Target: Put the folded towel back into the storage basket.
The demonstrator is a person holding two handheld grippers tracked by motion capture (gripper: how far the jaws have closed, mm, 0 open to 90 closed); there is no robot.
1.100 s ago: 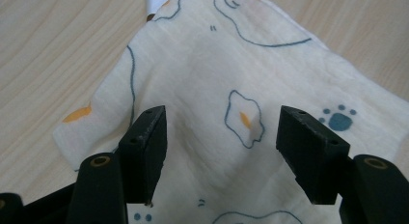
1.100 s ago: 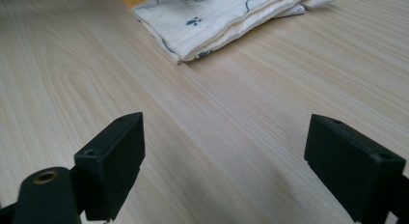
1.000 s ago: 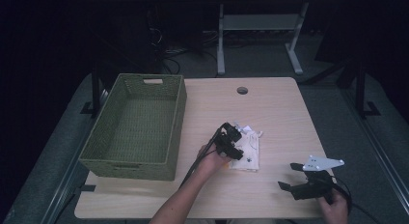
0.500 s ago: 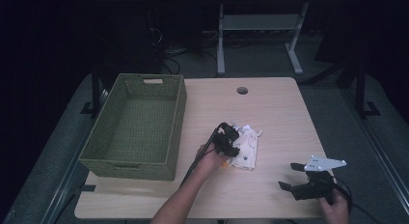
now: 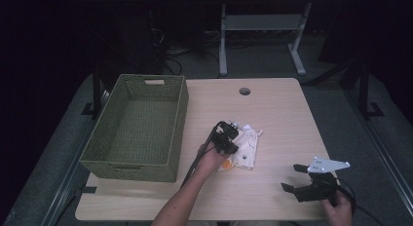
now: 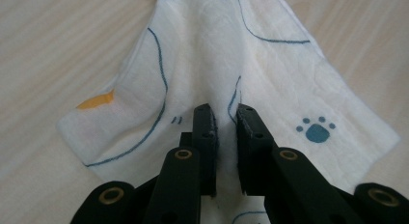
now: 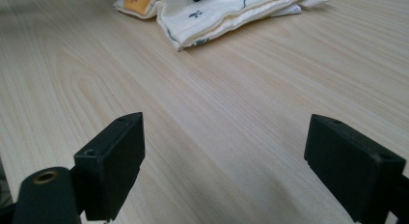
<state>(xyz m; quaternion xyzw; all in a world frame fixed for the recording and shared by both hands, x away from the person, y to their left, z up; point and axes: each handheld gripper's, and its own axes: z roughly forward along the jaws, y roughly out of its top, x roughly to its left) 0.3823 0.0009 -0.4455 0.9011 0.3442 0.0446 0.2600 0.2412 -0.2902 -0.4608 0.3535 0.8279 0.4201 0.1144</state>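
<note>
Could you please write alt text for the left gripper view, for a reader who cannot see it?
The left gripper pinches a raised fold of a white cloth printed with blue lines, a blue paw print and an orange patch. The cloth lies on a light wooden table.

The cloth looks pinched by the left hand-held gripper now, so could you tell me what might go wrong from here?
1. The left hand-held gripper, whose jaws have just been closing, pinches only a narrow fold of the cloth; it may slip out when lifted.
2. The cloth lies folded in layers, so only the top layer may rise and it could unfold.
3. The basket has tall walls beside it; a dangling cloth could catch on the rim.
</note>
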